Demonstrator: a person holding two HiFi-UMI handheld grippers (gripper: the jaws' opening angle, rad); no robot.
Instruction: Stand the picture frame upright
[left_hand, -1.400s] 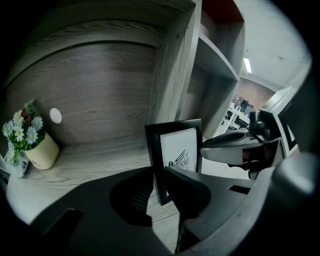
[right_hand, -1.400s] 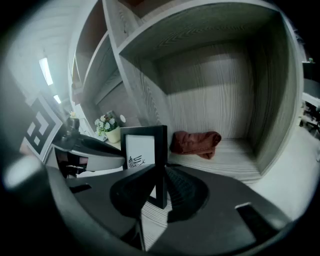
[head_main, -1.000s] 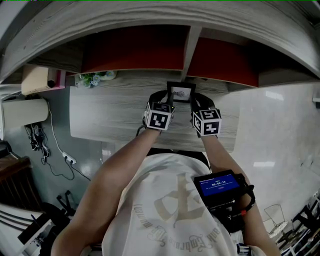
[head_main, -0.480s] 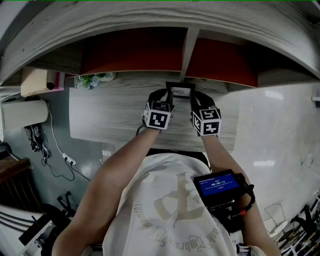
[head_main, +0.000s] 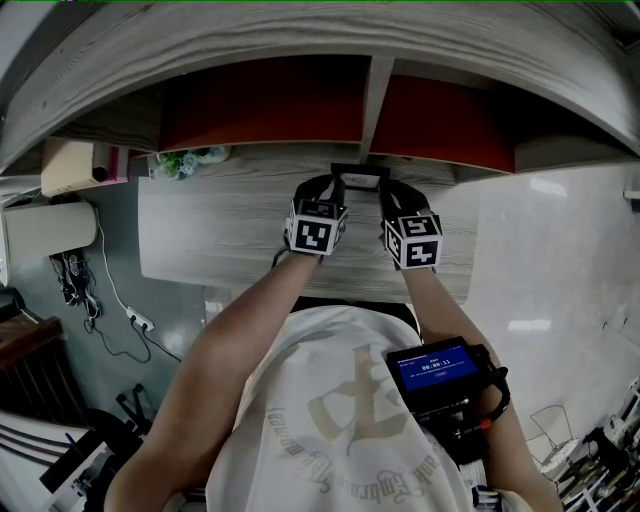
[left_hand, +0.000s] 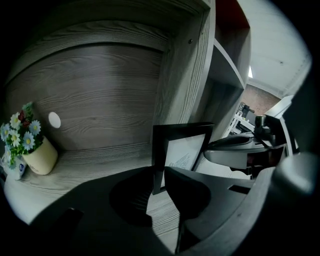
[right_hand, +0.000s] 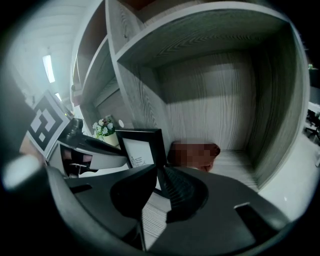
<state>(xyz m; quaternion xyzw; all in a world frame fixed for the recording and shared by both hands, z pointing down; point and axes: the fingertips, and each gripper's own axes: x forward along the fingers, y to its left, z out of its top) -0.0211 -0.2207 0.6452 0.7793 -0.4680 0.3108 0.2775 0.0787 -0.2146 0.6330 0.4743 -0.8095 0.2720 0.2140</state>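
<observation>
Grey wood-grain tabletop carries the black rectangular picture frame near its rear edge, seemingly almost upright. Your left gripper pinches its left side. Your right gripper jaws, just closing, clamp its right side. Hold evenly, seat the base flat, then release gently.

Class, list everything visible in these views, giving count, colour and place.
desk: one, grey wood grain, in front of the person
shelf back panels: two, red, above the desk
picture frame: one, black, upright mid-desk
flower pot: one, cream, desk's left end
screen device: one, black with blue display, on the person's front
left gripper: one, black, shut on the picture frame's left edge
right gripper: one, black, jaws just closed further on the picture frame's right edge
</observation>
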